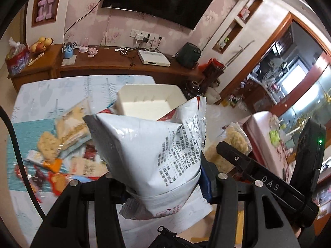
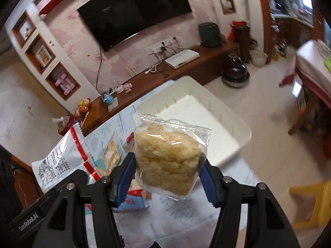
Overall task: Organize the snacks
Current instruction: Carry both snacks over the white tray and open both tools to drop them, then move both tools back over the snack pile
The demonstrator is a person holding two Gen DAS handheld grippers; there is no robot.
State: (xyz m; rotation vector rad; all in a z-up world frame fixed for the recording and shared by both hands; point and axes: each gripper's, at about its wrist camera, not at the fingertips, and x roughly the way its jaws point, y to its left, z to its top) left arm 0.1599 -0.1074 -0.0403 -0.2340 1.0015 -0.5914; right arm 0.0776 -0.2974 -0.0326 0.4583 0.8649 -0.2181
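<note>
Your left gripper (image 1: 163, 177) pinches a glossy, crinkled white pouch (image 1: 149, 148); pads mostly hidden. Your right gripper (image 2: 167, 171) pinches a clear-wrapped, crumbly rice cake (image 2: 167, 161). Smooth white bin (image 2: 244, 130) beyond; pile blurred.

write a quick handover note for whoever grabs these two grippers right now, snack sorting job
Left gripper: shut on a white printed snack bag, lifted off the table.
Right gripper: shut on a clear-wrapped crumbly rice cake, also lifted.
White bin: at the table's far end, nothing visible inside it.
Loose snack pile: on the teal mat, unsorted.
Done: two packets picked up, none binned yet.
Left: probably drop both packets into the bin, then work through the pile.
</note>
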